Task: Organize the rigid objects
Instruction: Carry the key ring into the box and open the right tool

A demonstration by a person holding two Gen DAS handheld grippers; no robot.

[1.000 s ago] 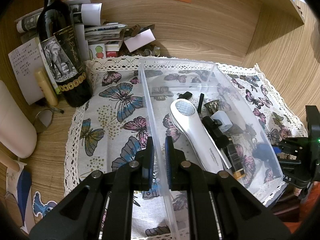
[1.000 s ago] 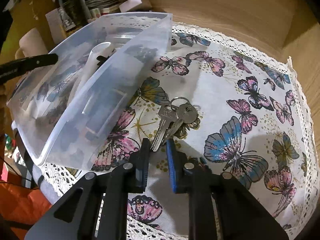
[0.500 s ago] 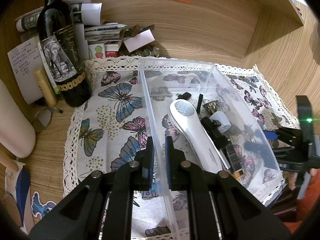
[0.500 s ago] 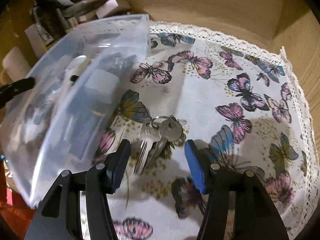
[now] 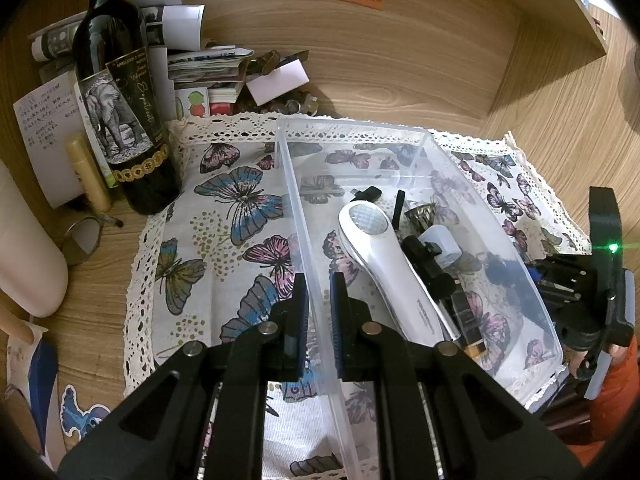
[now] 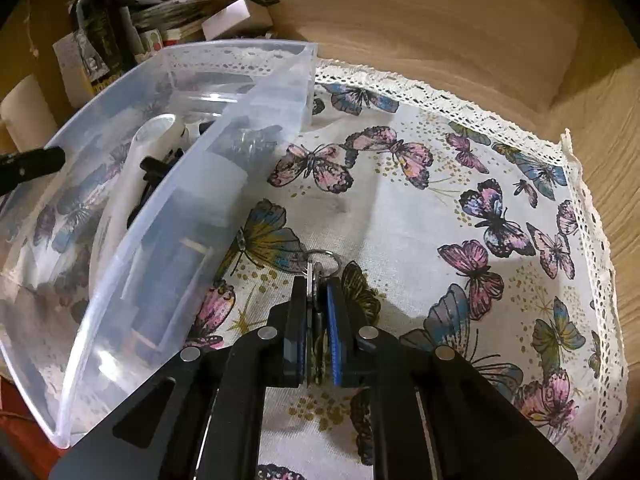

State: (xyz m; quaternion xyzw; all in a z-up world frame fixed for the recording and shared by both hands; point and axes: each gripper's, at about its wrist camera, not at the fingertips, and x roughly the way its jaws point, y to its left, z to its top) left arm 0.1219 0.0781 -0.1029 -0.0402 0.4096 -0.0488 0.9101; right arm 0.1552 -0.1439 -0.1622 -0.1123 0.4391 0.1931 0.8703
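Now the right tool (image 6: 316, 320) pinches silver keys (image 6: 314, 280) on a ring; the left tool (image 5: 318, 304) clamps the clear bin's wall (image 5: 304, 216).

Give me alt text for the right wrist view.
The right tool is shut on a bunch of silver metal keys over the butterfly-print cloth. The clear plastic bin, holding a white handheld device, sits to the left.
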